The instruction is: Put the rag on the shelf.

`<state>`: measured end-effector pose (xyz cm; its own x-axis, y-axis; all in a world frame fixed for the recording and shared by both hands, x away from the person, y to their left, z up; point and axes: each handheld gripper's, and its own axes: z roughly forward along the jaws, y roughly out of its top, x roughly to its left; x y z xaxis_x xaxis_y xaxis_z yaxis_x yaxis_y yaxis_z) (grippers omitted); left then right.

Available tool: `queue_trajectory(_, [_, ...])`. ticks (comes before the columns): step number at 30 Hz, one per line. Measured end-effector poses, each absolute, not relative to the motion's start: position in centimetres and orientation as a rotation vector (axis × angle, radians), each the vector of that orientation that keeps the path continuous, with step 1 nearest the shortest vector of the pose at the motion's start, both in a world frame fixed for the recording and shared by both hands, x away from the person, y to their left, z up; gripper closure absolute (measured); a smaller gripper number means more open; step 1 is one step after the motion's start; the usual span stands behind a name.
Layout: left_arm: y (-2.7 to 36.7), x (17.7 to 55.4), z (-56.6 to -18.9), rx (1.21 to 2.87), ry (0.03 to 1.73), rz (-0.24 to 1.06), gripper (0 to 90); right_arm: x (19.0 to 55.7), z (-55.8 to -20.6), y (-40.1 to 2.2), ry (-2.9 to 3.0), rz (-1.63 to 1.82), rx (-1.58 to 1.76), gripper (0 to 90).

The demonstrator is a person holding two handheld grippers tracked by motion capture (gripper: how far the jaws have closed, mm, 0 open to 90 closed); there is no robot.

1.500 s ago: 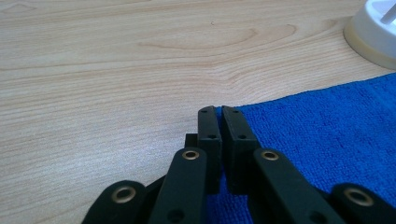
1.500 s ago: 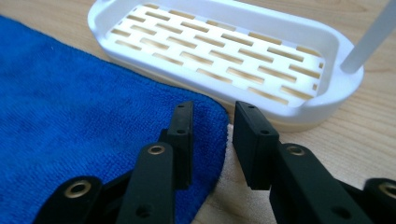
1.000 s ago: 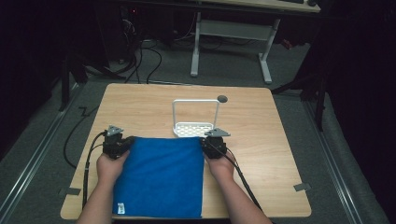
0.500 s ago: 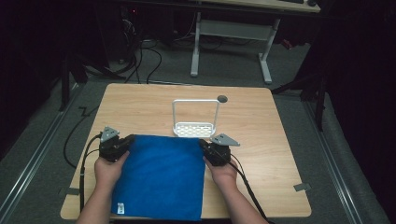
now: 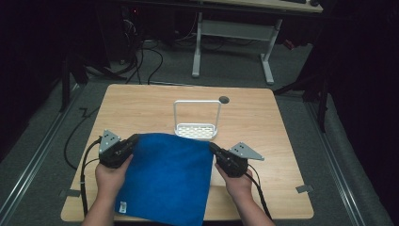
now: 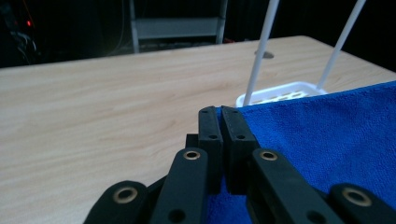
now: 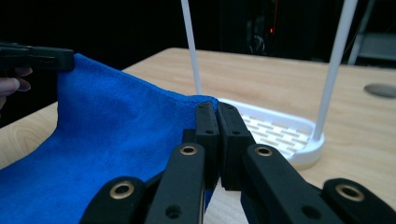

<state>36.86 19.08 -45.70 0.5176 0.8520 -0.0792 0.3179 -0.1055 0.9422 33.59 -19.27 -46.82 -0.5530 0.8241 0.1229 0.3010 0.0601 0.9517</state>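
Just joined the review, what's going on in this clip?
A person holds a gripper in each hand. The left gripper and right gripper are each shut on a far corner of the blue cloth, lifting that edge off the wooden table. The near part drapes toward the person. A white wire rack stands just behind it.

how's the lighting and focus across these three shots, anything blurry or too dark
High view: table evenly lit, the room beyond nearly black, blue cloth sharp. Left gripper view: the black jaws look soft up close, cloth and white rack clearer, background dark. Right gripper view: near jaws soft, rack base crisp, backdrop black; no strong glare.
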Motion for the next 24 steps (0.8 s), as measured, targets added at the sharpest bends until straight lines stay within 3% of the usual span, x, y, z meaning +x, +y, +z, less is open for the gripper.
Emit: queue_trajectory(24, [17.6,31.2,-38.2,1.496,0.753,0.696,88.3,27.6,-38.0,-23.2,1.564,1.637,0.914,88.8])
